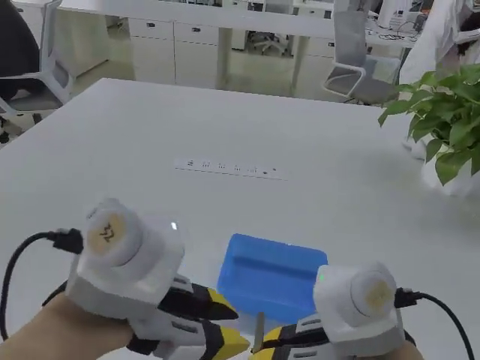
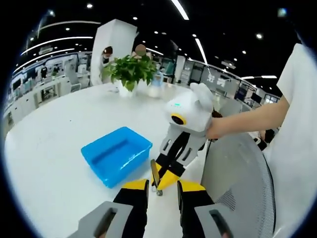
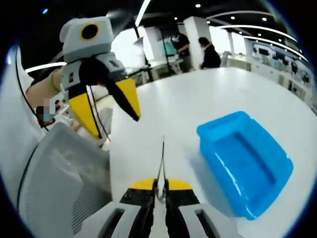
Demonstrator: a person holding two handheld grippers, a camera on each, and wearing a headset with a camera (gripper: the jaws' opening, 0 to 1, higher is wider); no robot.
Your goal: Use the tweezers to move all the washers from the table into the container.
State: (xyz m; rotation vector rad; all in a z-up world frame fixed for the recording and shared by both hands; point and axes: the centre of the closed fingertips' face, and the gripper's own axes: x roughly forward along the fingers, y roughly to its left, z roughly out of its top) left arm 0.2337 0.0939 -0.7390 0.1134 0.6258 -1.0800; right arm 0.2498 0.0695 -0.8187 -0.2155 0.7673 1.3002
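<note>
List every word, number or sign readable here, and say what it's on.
Nothing reads for sure.
Left disc, atop the left gripper: dark mark, perhaps two digits, blurred.
Right disc, atop the right gripper: faint mark, unreadable.
Socket strip in the table: tiny marks, too small.
Container: no text.

The right gripper has its jaws pressed together on the tweezers, whose thin tips point out over the white table. The blue container sits on the table to their right, apart from them. The left gripper hangs over the table's left edge, jaws parted, above a grey mesh chair.
</note>
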